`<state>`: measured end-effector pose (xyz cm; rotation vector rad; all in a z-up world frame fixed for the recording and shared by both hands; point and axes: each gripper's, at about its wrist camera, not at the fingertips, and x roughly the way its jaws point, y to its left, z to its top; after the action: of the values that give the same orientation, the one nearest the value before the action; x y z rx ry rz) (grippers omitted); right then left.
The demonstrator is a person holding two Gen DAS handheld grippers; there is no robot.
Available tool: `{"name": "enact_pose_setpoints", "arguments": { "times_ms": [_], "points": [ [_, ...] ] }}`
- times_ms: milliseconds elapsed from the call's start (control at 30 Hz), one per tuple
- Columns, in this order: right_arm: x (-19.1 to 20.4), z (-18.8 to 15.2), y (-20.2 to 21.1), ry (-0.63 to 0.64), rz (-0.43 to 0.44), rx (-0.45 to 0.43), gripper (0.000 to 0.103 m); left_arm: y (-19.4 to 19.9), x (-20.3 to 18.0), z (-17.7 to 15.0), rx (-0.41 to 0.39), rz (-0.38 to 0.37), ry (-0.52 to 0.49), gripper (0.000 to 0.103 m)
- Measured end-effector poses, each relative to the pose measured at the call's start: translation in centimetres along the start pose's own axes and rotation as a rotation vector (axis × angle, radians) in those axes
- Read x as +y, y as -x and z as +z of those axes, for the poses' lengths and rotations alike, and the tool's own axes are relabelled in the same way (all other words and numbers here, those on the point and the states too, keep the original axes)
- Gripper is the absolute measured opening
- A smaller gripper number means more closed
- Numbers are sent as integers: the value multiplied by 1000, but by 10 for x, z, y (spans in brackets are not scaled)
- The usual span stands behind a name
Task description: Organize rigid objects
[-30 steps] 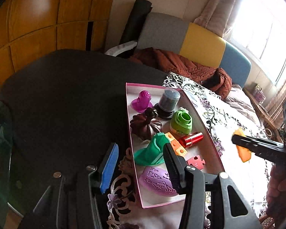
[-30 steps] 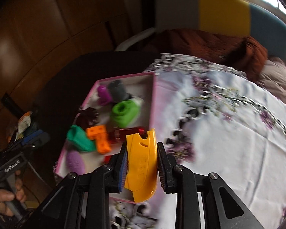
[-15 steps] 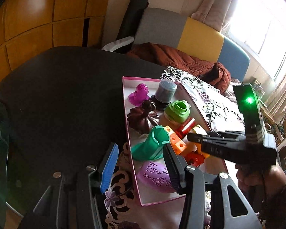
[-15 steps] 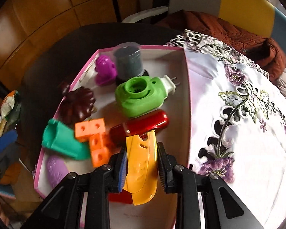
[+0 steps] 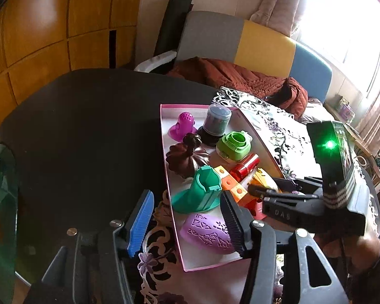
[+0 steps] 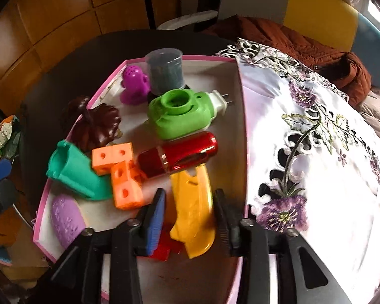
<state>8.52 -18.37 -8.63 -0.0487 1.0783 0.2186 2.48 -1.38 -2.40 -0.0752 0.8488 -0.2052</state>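
Right wrist: my right gripper (image 6: 187, 202) jaws just opened, yellow piece (image 6: 192, 202) loose between them near pink box's (image 6: 242, 126) right wall; left gripper (image 5: 187, 217) open, empty

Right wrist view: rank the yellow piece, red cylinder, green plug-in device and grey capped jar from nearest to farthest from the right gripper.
1. Yellow piece: between the right gripper fingers, jaws just opening.
2. Red cylinder: just beyond it.
3. Green plug-in device: mid-box.
4. Grey capped jar: far end of the box.
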Motion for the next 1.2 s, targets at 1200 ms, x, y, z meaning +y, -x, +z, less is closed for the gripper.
{"name": "enact_pose_setpoints", "arguments": {
  "times_ms": [1200],
  "points": [
    [10, -53, 99, -148, -151, -347, 81, 44, -29, -19, -177, 216, -29, 70]
  ]
}}
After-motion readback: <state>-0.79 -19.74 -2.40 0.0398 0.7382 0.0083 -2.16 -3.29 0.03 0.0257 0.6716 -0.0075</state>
